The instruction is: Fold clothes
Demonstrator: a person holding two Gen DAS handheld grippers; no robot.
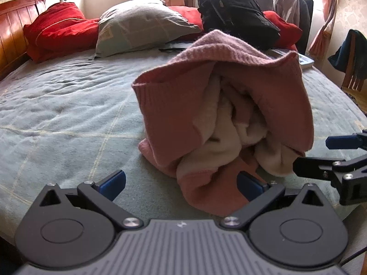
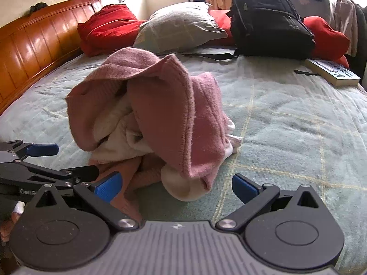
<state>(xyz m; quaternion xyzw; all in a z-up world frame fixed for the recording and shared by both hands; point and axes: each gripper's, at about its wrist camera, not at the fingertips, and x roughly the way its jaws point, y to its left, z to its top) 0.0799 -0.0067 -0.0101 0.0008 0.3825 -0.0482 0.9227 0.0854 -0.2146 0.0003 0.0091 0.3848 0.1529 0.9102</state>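
Left wrist view: left gripper (image 1: 181,184) low in frame, blue pads spread wide, nothing pinched.
Left gripper vs garment: pink knit sweater (image 1: 229,114) heaped just ahead, slightly toward its right finger; a flat pink flap of it lies between the fingers, right pad (image 1: 250,186) over or against it, contact unclear.
Sweater state: crumpled, unfolded mound, ribbed hem edge facing the claw, cream fleece lining (image 1: 229,142) bunched in the open middle.
Right gripper seen from left: enters at right edge (image 1: 325,153), side-on, blue pad above and black finger below, apart; black finger tip just beside the cream lining, touching or not cannot tell.
Right wrist view: right gripper (image 2: 177,186) fingers spread wide, empty.
Right gripper vs garment: sweater (image 2: 146,105) directly ahead and toward its left finger; lower pink fold and cream lump (image 2: 181,185) sit between the pads; left pad (image 2: 107,186) overlaps pink fabric.
Left gripper seen from right: at left edge (image 2: 68,160), also parted, lower finger tip near the sweater's base.
Surface: pale green quilted bedspread (image 2: 286,123) under everything.
Beyond the sweater: grey pillow (image 2: 181,27), red pillows (image 2: 107,27), black backpack (image 2: 270,23), all well apart from both claws.
Far right of right gripper: paperback book (image 2: 332,72) on the bedspread near the backpack.
Far left: wooden headboard (image 2: 34,45).
Person: bit of a hand at lower left edge of right wrist view, blurred.
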